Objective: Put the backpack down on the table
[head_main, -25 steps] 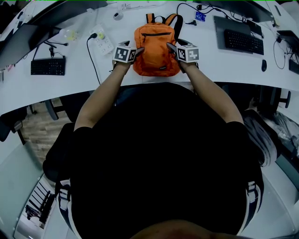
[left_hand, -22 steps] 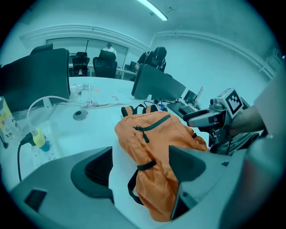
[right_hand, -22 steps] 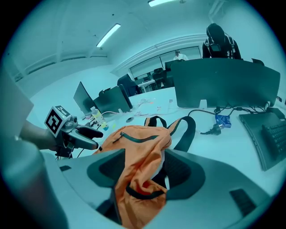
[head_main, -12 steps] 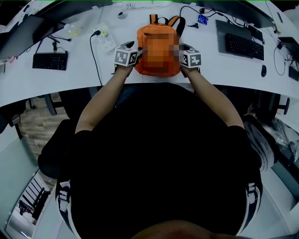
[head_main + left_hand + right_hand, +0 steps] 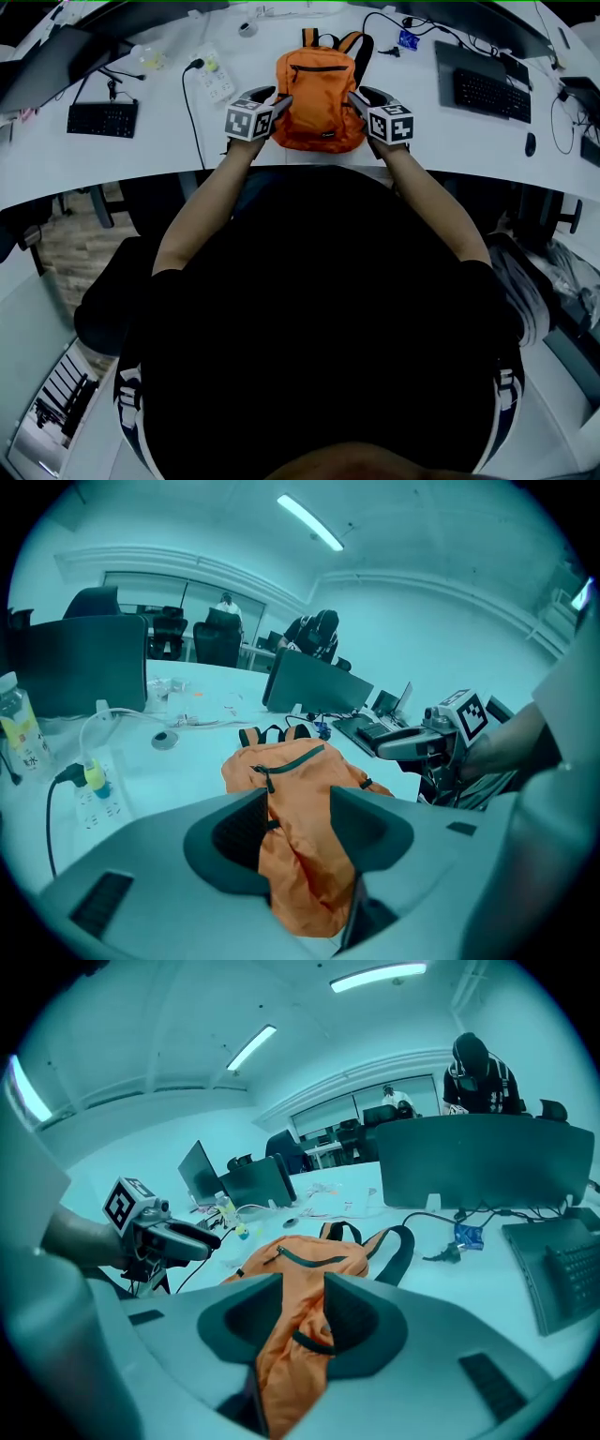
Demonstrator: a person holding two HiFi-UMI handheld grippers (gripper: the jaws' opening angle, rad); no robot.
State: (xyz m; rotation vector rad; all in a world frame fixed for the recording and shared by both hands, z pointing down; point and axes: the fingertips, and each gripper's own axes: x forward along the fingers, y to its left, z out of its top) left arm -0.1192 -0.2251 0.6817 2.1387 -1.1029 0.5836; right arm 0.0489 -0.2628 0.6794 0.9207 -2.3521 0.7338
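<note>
Moved: both jaws, wide earlier, have just been closing onto backpack (image 5: 319,89).
Left hand-held gripper (image 5: 295,829): pinches fabric.
Right hand-held gripper (image 5: 302,1324): pinches fabric.

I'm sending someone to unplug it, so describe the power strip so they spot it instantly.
On the long curved white table, look just left of the orange fabric backpack. The white rectangular plastic power strip lies there, a black cable plugged in; unlike the black keyboard farther left, it is white and narrow.
</note>
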